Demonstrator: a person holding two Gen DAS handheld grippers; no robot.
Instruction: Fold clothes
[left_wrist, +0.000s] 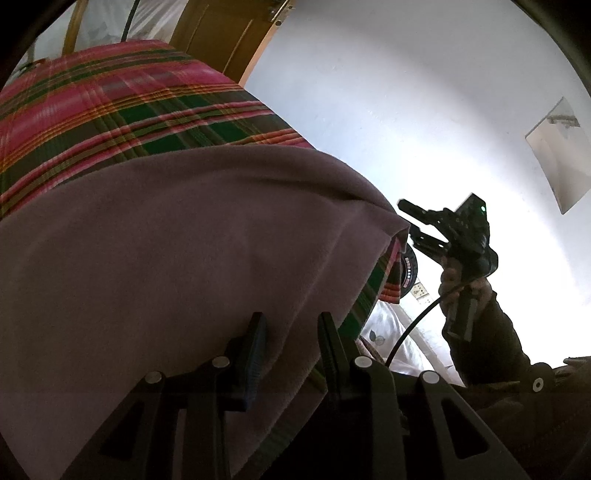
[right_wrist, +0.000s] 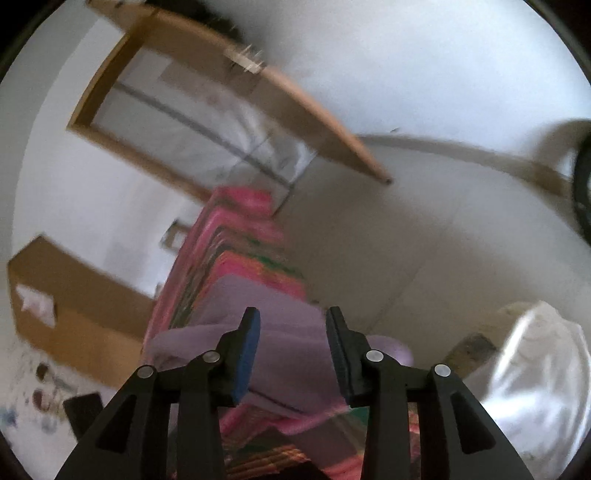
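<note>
1. Two grippers show across the views, each held by a person.
2. Left gripper (left_wrist: 291, 332) sits at the bottom centre of the left wrist view, its two fingers (left_wrist: 255, 347) standing on either side of a fold of the mauve cloth (left_wrist: 166, 266).
3. Whether its pads press on that fold cannot be told; the jaws stand partly apart with cloth between them.
4. Mauve cloth fills the lower left of that view and lies over a plaid sheet (left_wrist: 122, 110), pink, green and orange, which runs to the upper left.
5. Right gripper (left_wrist: 413, 221) appears at the right centre of the left wrist view, raised against the white wall (left_wrist: 369, 110), held by a hand (left_wrist: 465, 284) with a dark sleeve (left_wrist: 495, 332).
6. Its jaws are released and nothing sits between them; it is just beside the cloth's edge.
7. From the right wrist view, which is blurred, the right gripper (right_wrist: 291, 321) hangs over the cloth (right_wrist: 291, 332), fingers apart and clear of it.
8. Cloth lies at the near end of the plaid sheet (right_wrist: 240, 236), bottom centre.
9. Cardboard box (right_wrist: 66, 295) sits at the left, a white bag (right_wrist: 532, 362) at the lower right, a door frame (right_wrist: 110, 92) at the upper left.
</note>
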